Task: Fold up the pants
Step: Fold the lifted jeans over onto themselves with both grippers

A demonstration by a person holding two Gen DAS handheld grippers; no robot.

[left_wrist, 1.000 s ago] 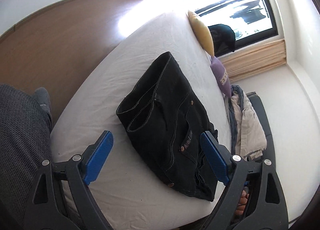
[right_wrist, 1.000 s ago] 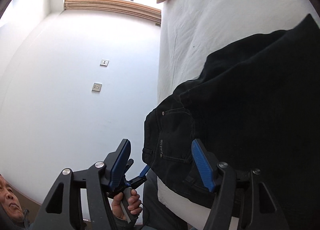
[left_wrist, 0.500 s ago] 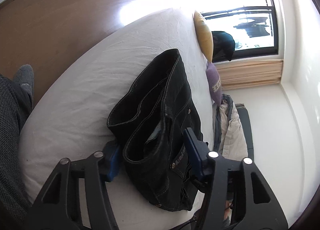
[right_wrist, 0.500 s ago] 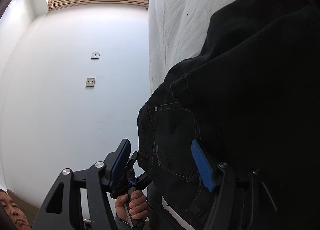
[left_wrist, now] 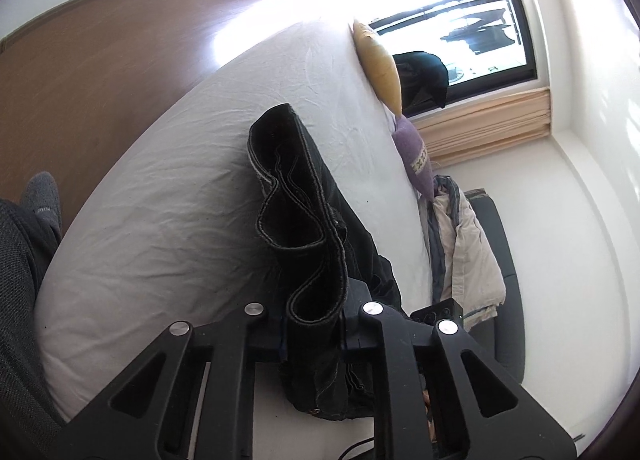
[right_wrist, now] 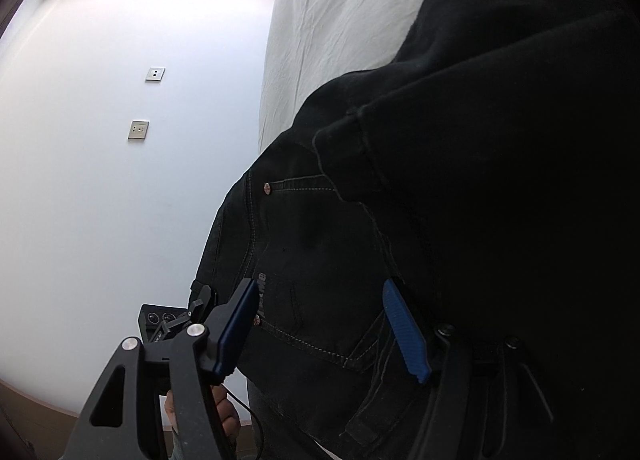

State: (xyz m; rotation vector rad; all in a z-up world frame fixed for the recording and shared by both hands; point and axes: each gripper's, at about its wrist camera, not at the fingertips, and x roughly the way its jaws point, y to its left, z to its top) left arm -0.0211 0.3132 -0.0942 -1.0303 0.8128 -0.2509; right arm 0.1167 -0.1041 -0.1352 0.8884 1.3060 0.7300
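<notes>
A: On the bed [left_wrist: 168,196], white sheet filling the left wrist view, and the black pants [left_wrist: 316,228] lie in a folded stack near its edge, well short of the yellow pillow [left_wrist: 380,64] at the bed's far end.

B: What sits past that edge of the bed?

A: A dark chair [left_wrist: 500,244] just beside the bed, with a pale garment [left_wrist: 464,256] heaped on it. A purple cushion [left_wrist: 416,160] sits at the bed's edge, between pillow and chair.

B: And the left gripper [left_wrist: 314,334]?

A: Pinched tight on the pants' near end. Stitched hems loop up out of the jaws, so the layers are bunched and raised off the bed there.

B: Over to the right wrist view, then.

A: Pants [right_wrist: 460,188] all over it, a back pocket and a rivet up close, bed [right_wrist: 344,8] behind them. The right gripper [right_wrist: 328,328] is spread wide, blue pads either side of the pocket denim. One pad lies against the cloth; whether the other touches it, I cannot tell. Nothing is squeezed between them.

B: Smaller bits?

A: Two wall plates [right_wrist: 139,129] on the white wall beside the bed.
</notes>
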